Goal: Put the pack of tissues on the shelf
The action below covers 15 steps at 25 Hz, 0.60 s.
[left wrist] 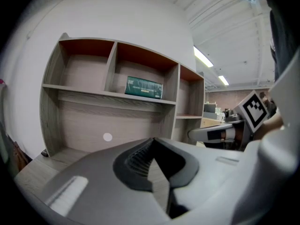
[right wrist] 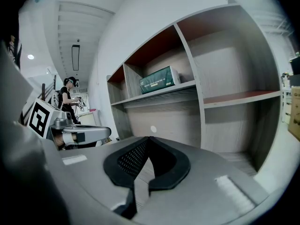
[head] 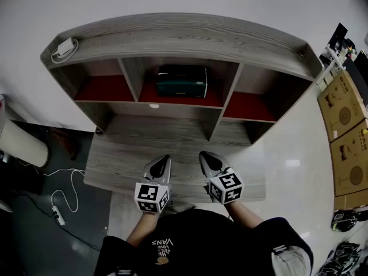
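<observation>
The pack of tissues, a dark green box, lies on the floor of the middle compartment of the 3 in the grey wooden shelf unit, near that compartment's front edge and apart from both dividers; the left gripper view and the right gripper view both show it there, with the 2 outer compartments beside it lined in red.

The left gripper hovers over the front part of the desk surface, jaws pressed together with nothing between them, as its own view shows; the right gripper hangs just beside it, jaws likewise together and empty; the 2 point toward the shelf, well apart from the tissues.

A white charger with its cable sits on the shelf top at the left end; a small white round sticker marks the back panel below the middle compartment; a white cord trails on the dark floor at left; cardboard boxes lie at right; a person stands far off in the right gripper view.
</observation>
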### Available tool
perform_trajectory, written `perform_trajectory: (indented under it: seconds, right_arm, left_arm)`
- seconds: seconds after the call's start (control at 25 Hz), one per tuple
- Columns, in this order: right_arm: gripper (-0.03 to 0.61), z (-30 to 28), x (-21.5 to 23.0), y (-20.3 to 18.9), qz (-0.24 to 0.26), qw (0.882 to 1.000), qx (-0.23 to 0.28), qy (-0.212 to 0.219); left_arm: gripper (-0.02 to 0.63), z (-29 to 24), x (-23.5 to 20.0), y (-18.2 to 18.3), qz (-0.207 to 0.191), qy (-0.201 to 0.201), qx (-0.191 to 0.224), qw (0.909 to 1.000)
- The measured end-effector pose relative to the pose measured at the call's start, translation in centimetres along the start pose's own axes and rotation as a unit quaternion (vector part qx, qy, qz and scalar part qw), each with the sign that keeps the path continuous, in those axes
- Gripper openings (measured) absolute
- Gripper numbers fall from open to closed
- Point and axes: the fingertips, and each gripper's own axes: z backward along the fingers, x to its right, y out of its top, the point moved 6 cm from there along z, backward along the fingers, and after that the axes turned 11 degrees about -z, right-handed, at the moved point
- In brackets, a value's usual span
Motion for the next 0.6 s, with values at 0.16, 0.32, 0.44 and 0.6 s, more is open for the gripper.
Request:
perform_trajectory:
  seconds: [0.16,0.32,0.44,0.6]
  right_arm:
    - [0.005,0.7,0.5,-1.0,-0.004,1.0,-0.01,0.0]
    - [0.003,1.2,0.7,-2.0,-0.006,1.0,-0.023,0.003]
    - [0.005,1.3,0.9,-2.7,-0.004,1.0,-0.029,0.007]
    - [0.005,1.6,0.9,-3.5,-0.007,0.999,-0.032,0.012]
  left_arm:
    - [0.052,0.8,0.8,-0.8,0.008,0.006,-0.009,0.9999]
    - [0.052,1.6,1.5,-1.7,0.017,0.012,-0.022,0.9995]
    - [0.052,2.3,2.0,-2.6,0.026,0.018,-0.031,0.999]
    - [0.052,3.1,2.6,-3.4,0.038,0.029,-0.037,0.9982]
